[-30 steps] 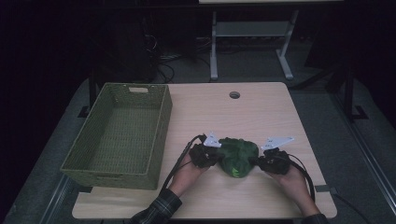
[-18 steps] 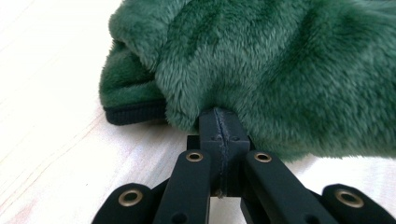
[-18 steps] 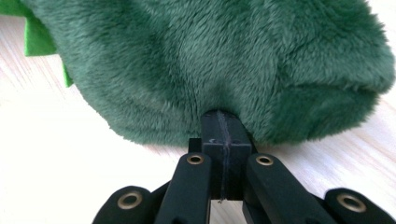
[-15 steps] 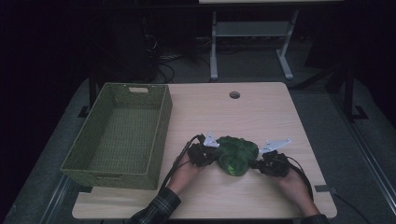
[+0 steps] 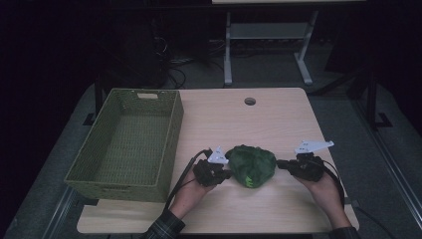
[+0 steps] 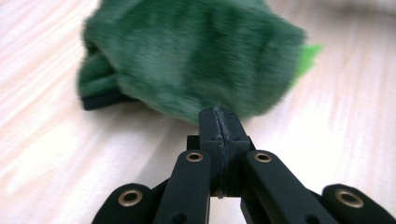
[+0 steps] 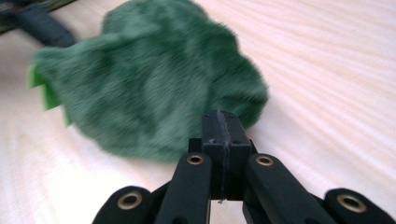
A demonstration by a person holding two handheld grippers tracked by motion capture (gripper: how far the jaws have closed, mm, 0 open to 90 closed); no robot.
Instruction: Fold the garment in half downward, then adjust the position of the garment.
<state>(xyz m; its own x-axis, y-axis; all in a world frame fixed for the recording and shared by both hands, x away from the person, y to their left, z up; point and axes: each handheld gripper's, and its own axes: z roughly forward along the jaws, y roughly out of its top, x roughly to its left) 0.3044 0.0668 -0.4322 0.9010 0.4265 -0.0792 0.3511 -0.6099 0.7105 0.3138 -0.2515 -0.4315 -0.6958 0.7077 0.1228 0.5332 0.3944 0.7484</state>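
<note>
Off to the far side of my left claw [image 5: 226,173] sits the green woven basket [image 5: 79,169], with nothing to be seen in it and well apart from the work. The left claw itself is pressed together with nothing between its pads; in its own view the two black jaws meet flat, and their tip stands right at the near edge of the green plush toy [image 6: 191,56], close enough that I cannot tell whether it touches the fur.

The toy [image 5: 253,164] lies on the wooden table [image 5: 278,119] between my two claws, just ahead of each tip.

My right claw [image 5: 282,163] is likewise closed on nothing, and in its own view the plush [image 7: 149,84] bulks just beyond the joined jaws, a bright green tab poking out at its far side.

I judge the step in hand to be the approach: both claws flank the toy, neither has it. The next move, as I read it, calls for parting the jaws of at least one claw, pushing them onto a fold of the fur and closing there before any lift toward the basket; soft plush may slip from a shallow pinch.

Hard to make out: both gripper views are blurred, the toy's shape and face are unreadable, and its underside is hidden. The high view is dim, so the claw tips merge with the toy's shadow.
</note>
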